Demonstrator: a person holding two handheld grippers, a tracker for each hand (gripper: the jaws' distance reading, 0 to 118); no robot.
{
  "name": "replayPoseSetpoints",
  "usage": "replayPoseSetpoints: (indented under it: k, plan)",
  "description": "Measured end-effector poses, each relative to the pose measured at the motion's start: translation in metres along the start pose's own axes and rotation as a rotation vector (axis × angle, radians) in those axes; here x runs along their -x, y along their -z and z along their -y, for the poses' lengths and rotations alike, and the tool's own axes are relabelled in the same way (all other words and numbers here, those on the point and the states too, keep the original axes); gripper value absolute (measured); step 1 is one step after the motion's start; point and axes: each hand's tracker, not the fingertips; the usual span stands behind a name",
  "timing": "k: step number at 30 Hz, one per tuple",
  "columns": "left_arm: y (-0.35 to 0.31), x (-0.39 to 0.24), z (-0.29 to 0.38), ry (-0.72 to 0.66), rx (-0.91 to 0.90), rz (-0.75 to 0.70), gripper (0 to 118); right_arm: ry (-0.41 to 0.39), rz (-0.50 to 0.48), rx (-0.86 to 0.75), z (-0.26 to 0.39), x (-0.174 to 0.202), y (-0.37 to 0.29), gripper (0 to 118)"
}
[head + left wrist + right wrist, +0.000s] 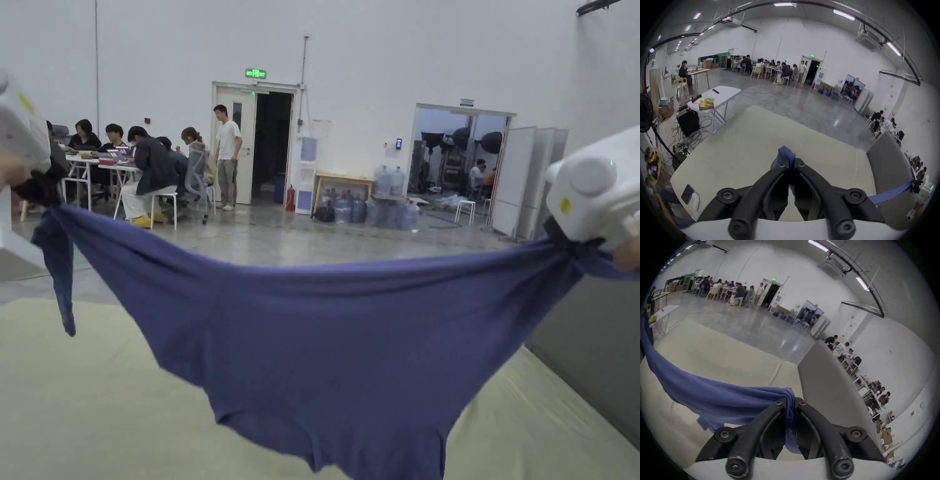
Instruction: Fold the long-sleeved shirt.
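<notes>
A: Item one?

B: Long-sleeved shirt of soft blue-violet knit cloth (325,350), held up in the air and stretched wide between two grippers. It sags in the middle above the pale cream padded work surface (94,400); whether the lowest part touches the surface cannot be told. One narrow strip, perhaps a sleeve, dangles from the left end.

A: Item two, left gripper?

B: White-bodied tool with black jaws (791,162). In its own view the jaws are pressed together on a bunched fold of the shirt, a tuft of cloth poking out past the tips.

A: Item three, right gripper?

B: Same make (790,402). Its jaws pinch a gathered wad of the shirt, which fans out to the left in its own view (the far end rises to the picture's left edge). In the head view its white housing sits high at the right.

A: Surroundings?

B: Grey upright partition panel (594,350) beside the work surface on the right; grey concrete floor (281,237); several people at white tables (125,169) by the far wall, one person standing near an open door (272,147).
</notes>
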Motion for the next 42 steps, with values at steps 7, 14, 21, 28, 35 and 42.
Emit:
replayPoseSetpoints:
  k: [7, 14, 21, 28, 35, 42]
  plan:
    - [-0.01, -0.045, -0.038, -0.027, -0.073, 0.014, 0, 0.122, 0.06, -0.136, -0.07, -0.036, -0.017, 5]
    - [0.023, -0.056, 0.002, 0.018, 0.004, 0.011, 0, 0.102, 0.016, -0.096, -0.049, -0.023, 0.006, 5]
    - [0.106, -0.006, 0.119, 0.062, 0.277, -0.037, 0, -0.037, -0.154, 0.062, 0.104, 0.053, 0.077, 5]
    - [0.082, 0.084, 0.228, 0.105, 0.404, -0.055, 0, -0.082, -0.287, 0.132, 0.28, 0.091, 0.042, 5]
    - [0.017, 0.173, 0.347, 0.248, 0.553, -0.112, 0, -0.125, -0.418, 0.217, 0.429, 0.128, -0.026, 5]
    - [-0.042, 0.217, 0.44, 0.162, 0.666, -0.093, 0, -0.176, -0.469, 0.346, 0.531, 0.164, -0.056, 5]
